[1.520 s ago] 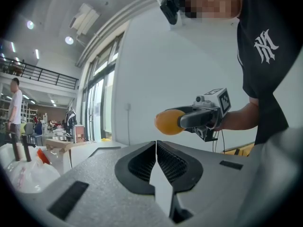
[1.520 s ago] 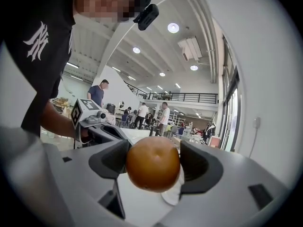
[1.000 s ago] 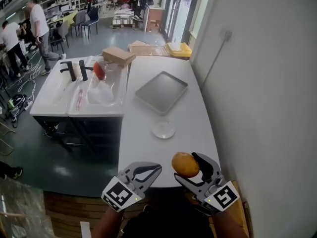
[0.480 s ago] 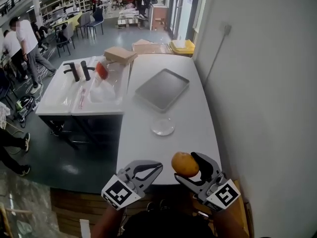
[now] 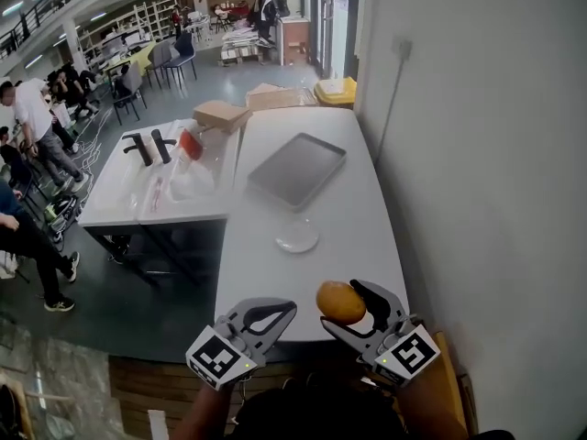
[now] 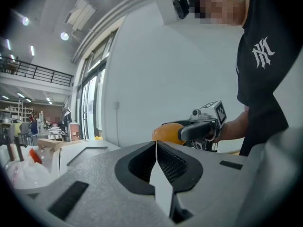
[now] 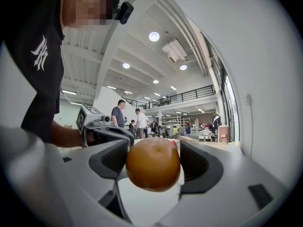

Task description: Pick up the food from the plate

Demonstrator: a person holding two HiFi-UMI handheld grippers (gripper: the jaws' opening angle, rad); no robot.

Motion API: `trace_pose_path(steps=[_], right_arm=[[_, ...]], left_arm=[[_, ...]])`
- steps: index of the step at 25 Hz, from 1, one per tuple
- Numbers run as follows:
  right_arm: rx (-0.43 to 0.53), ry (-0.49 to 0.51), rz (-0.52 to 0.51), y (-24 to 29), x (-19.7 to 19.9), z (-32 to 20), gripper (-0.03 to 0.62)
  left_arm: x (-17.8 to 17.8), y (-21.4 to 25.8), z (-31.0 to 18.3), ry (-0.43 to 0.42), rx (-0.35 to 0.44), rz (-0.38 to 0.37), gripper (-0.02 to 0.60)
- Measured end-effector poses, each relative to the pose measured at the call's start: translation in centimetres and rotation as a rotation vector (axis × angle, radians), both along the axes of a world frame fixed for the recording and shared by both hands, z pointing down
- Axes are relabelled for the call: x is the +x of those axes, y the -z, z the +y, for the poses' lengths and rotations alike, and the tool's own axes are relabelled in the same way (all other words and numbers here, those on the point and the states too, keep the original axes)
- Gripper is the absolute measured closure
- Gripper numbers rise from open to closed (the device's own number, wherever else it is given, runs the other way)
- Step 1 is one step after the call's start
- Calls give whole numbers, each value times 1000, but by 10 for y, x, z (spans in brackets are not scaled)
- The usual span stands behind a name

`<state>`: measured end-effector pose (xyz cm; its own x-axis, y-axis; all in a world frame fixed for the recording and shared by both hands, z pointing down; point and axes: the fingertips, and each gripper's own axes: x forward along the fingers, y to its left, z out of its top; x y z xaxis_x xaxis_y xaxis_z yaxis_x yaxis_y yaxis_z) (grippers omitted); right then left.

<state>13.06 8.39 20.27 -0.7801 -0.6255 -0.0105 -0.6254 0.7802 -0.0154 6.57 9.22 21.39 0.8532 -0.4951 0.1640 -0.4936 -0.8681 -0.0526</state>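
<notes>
Counter (image 5: 367,218): long and white, running up the middle of the head view with a wall along its right side. It carries the tray and the plate.
Sink (image 5: 119,177): left of centre in the head view, joined to the counter's left side, with two dark taps. It appears to play no part in the task.
Tray (image 5: 295,169): flat and metal, upper centre of the head view, lying bare on the counter beyond the plate.
Plate (image 5: 296,236): small and round, at the centre of the head view, just below the tray. It looks bare, so the food seems to be off it already.
Right gripper (image 5: 353,312): bottom of the head view, right of centre, clenched on the fruit. It is raised near the counter's near edge, well apart from the plate, probably to carry the load clear.
Left gripper (image 5: 286,310): bottom of the head view, left of centre. Its jaws are pressed together with nothing between them. It likely sits beside the right one simply to stay out of the way.
Fruit (image 5: 339,302): round and orange, pinched across its widest part between the right gripper's jaws. That hold should stop a round thing rolling out, though the smooth skin could slip if the squeeze eases.
</notes>
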Motion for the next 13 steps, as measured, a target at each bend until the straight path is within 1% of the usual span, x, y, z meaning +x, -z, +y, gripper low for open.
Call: trace_pose_path(steps=[3, 6, 9, 13], right_arm=[[0, 11, -35, 8, 7, 1, 250], [0, 29, -34, -1, 16, -2, 250], [14, 54, -58, -4, 15, -5, 250], [-8, 67, -25, -7, 24, -3, 250]], left_arm=[[5, 0, 6, 19, 12, -13, 574], [13, -9, 8, 39, -5, -11, 572], [15, -18, 8, 62, -22, -16, 572], [26, -20, 8, 60, -5, -27, 572]])
